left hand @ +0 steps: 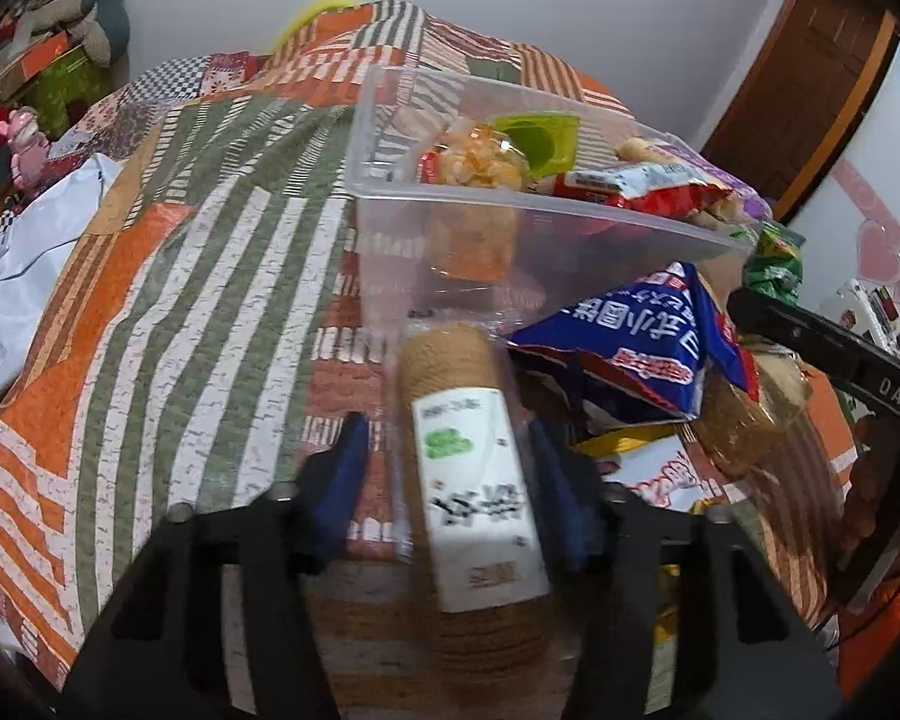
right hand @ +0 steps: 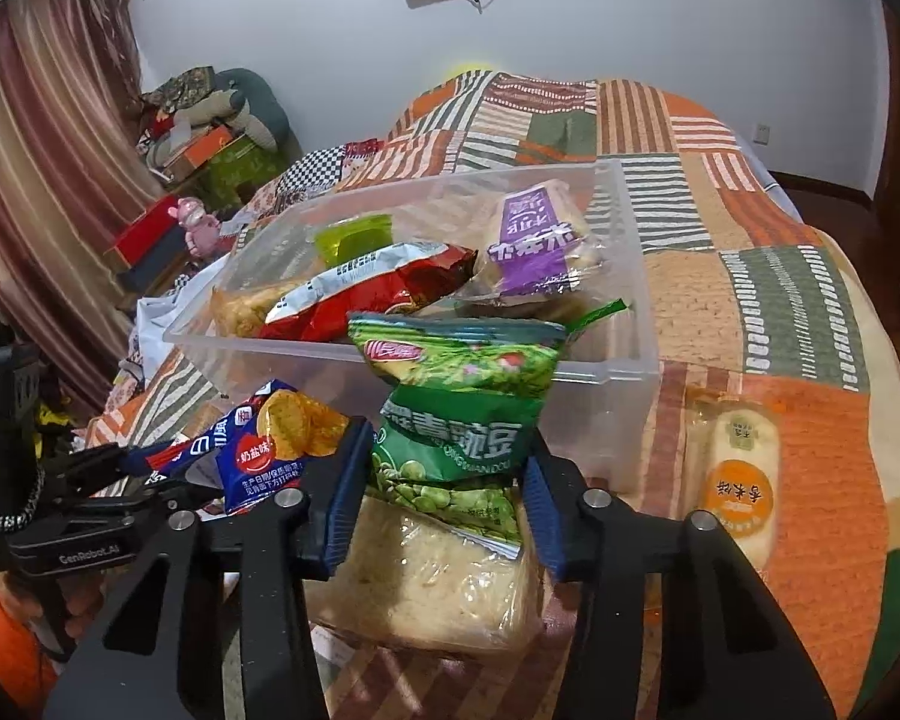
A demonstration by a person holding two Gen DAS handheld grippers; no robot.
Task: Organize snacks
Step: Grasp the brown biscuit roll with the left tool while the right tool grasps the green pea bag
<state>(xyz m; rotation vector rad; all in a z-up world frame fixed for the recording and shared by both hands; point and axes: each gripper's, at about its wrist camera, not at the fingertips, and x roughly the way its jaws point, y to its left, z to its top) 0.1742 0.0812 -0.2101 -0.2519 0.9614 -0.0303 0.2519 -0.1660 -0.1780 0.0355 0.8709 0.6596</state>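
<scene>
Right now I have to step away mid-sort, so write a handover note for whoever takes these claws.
Left claw: around the biscuit roll, which lies on the quilt; firm grip unclear.
Right claw: closed on the green pea bag.
Done: clear bin holds the red bag, purple pack and others.
Left: both gripped snacks, blue bag, orange-label pack.

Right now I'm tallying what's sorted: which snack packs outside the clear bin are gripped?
Two: the biscuit roll with the white label and the green pea bag. The blue bag lies loose.
</scene>
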